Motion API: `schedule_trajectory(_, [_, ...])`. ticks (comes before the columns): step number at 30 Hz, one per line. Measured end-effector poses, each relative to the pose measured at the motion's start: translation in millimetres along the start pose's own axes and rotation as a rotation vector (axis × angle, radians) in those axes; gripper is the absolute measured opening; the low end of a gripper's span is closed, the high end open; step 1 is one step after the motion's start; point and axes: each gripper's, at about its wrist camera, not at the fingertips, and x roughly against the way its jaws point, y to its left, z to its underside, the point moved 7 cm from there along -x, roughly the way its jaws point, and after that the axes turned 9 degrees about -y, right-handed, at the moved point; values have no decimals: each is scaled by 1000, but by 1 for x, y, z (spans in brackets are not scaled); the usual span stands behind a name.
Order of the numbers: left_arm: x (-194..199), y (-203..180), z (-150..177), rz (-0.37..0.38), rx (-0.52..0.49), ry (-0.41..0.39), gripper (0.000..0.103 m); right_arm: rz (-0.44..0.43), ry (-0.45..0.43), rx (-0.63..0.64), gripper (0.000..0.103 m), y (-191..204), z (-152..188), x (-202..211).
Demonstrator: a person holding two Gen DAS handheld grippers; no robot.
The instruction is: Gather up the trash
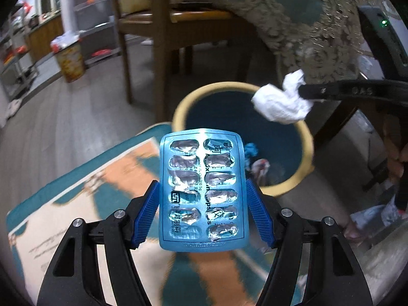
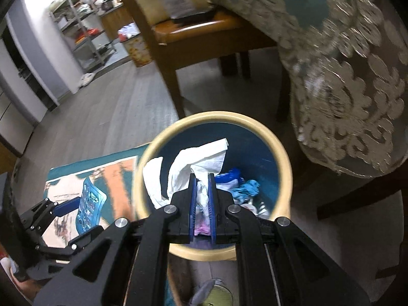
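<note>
Blue pads of the left tool [image 1: 202, 214] clamp an empty pill strip [image 1: 202, 191], long axis pointing at the bin [image 1: 307, 137], just short of its near rim. Right tool [image 2: 202, 199], clenched on crumpled tissue [image 2: 199, 163], hangs directly over the bin's mouth — nearer to drop.

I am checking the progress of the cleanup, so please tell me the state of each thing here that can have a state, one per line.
left gripper: shut on the blister pack
blister pack: emptied, foil torn, held upright
right gripper: shut on the tissue
tissue: crumpled, held above the bin's mouth
trash bin: upright, open, some trash already at the bottom
</note>
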Motion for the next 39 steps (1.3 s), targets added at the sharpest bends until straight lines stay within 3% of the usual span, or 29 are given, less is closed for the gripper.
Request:
schedule_trajectory(12, [-54,-21,-21,16,46,0,70,12,22,-95,8,-29,11,-9])
schedule_trajectory(14, [-56,-19,-26,11,71,-13,80,-11,5,-109,13,-27,6,-9])
schedule_trajectory(16, [-56,-15,-29,8,92,-24,86,-18,-11,-111,40,-26,4,-7])
schedule_trajectory(17, [-57,-12,-29,13,102,-24,86,-20,-21,-105,45,-24,2,-5])
schedule_trajectory(20, [-56,-6,-28,5,108,-16,86,-14,-25,-82,46,-22,0,-5])
schedule_trajectory(27, [-17,4,-31,-12,101,-32,87,9,-23,-56,46,-14,1,6])
schedule_trajectory(31, [19,4,-29,-17,62,-46,92,9,0,-85,47,-11,10,21])
schedule_trajectory(35, [53,5,-27,-40,36,-64,97,-25,-29,-111,63,3,17,51])
schedule_trajectory(37, [71,7,-22,-48,36,-75,98,-20,-48,-104,76,8,21,64])
schedule_trajectory(39, [85,9,-16,-63,31,-69,98,-8,-64,-85,79,14,28,78])
